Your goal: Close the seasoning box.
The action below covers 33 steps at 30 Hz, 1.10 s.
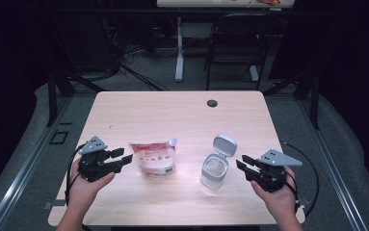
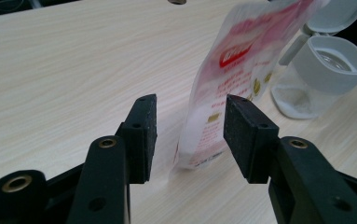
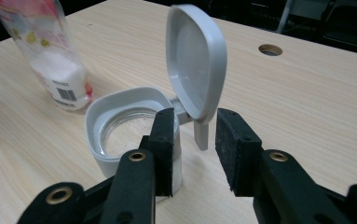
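The left hand-held gripper (image 1: 120, 158), jaws apart, sits just short of the upright pouch (image 1: 154, 158); it should close squarely on the pouch's edge. The right hand-held gripper (image 1: 243, 163), also apart, faces the open-lidded jar (image 1: 215, 169). Pale wood counter (image 1: 172, 115); dark room beyond.

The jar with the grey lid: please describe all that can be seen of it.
The jar is small, with a clear body and a light grey collar around its square, rounded mouth. Its grey flip lid stands open, hinged at the far side. A little white powder lies at the bottom. It stands upright on the wooden table, right of the pouch and apart from it. The right gripper is open beside it; whether a jaw touches it cannot be told.
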### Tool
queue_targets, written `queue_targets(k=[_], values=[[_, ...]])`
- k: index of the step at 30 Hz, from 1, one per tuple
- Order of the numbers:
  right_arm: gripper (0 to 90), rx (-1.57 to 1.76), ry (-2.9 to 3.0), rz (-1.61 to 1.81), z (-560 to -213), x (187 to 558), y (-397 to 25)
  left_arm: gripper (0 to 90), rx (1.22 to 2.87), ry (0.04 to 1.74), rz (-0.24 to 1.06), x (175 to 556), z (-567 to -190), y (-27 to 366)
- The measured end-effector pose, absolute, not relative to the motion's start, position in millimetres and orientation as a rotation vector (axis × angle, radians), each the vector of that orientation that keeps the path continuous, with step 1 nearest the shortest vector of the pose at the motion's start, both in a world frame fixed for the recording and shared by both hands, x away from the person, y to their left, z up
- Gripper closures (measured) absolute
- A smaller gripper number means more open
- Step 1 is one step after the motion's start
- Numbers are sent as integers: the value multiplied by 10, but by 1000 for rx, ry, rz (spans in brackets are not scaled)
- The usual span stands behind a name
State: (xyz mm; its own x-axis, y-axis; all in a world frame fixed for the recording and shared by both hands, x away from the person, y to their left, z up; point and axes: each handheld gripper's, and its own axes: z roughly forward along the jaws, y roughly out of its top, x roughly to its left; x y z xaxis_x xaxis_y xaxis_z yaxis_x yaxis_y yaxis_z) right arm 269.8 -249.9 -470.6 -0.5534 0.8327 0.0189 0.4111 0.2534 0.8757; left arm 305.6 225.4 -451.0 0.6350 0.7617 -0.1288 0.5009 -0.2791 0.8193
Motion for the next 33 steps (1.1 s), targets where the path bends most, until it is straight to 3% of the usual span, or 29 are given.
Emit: queue_targets(k=[17,33], values=[[651,1023,2147,1291,-4338,2822,-2143,544,2026,944,347,3243,-4232,2138],[634,886,2266,1344,-4308,3079,-1503,657,1990,910,342,3235,-4283,2146]])
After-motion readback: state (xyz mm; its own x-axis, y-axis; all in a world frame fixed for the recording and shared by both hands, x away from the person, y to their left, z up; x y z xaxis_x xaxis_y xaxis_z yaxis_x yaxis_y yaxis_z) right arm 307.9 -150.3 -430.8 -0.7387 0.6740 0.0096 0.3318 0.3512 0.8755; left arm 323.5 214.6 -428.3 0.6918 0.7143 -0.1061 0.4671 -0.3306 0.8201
